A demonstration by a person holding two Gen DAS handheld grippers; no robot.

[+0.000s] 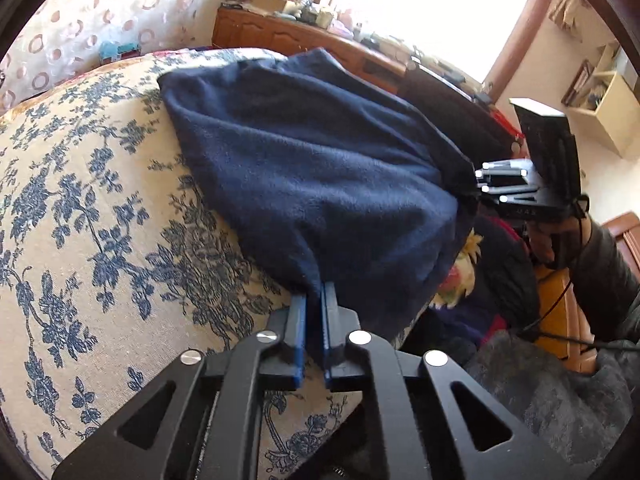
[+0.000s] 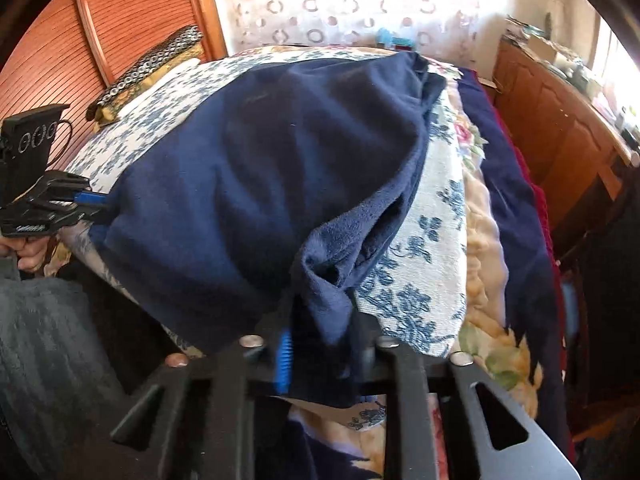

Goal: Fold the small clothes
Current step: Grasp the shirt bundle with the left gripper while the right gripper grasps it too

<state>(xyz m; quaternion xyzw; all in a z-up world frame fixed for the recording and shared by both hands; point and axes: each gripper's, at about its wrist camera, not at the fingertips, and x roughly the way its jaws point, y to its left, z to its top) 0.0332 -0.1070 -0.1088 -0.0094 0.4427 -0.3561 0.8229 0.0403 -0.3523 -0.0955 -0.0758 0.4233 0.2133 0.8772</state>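
Sunlight comes through a bright window (image 1: 420, 0) onto a bed with a cream cover with blue flowers (image 1: 80, 208). On this cover lies a dark blue fleece garment (image 1: 304, 168), soft and a bit bunched up. The left gripper (image 1: 316, 292) has its blue fingers (image 1: 298, 320) nearly together, pinching one near edge of the garment, which spreads away from it across the bed. The right gripper (image 2: 320, 320) is closed on a crumpled corner of the same garment; cloth hides most of its fingers. In the right wrist view the left gripper shows at the far left, touching the garment's other end. A wooden cabinet (image 2: 560, 128) stands beside the bed.
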